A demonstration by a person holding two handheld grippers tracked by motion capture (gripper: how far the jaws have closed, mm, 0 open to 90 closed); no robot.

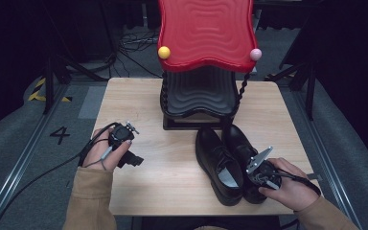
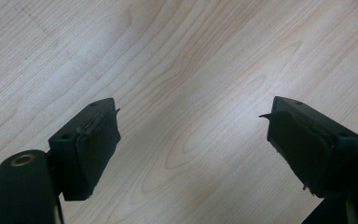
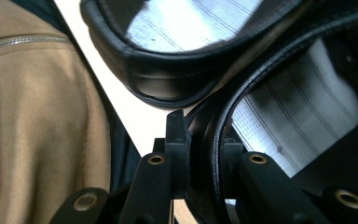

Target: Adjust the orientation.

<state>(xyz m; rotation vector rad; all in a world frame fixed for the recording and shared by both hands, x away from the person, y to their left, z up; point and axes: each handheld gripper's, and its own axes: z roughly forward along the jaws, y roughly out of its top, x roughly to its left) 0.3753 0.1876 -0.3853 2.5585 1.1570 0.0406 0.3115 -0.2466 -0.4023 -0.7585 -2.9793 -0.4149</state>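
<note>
A: Black leather in the right tool (image 3: 204,158)?
B: Yes, clamped on the heel rim of the right shoe (image 1: 243,148), beside the left shoe (image 1: 215,160) on the desk (image 1: 172,163).
A: Left tool (image 2: 193,140)?
B: Open, empty, over bare wood

Light wooden table (image 1: 172,177), 2 black shoes (image 1: 218,163) side by side, black stand (image 1: 196,120) behind them

Dim surroundings, overhead-lit table, close-up blur
</note>
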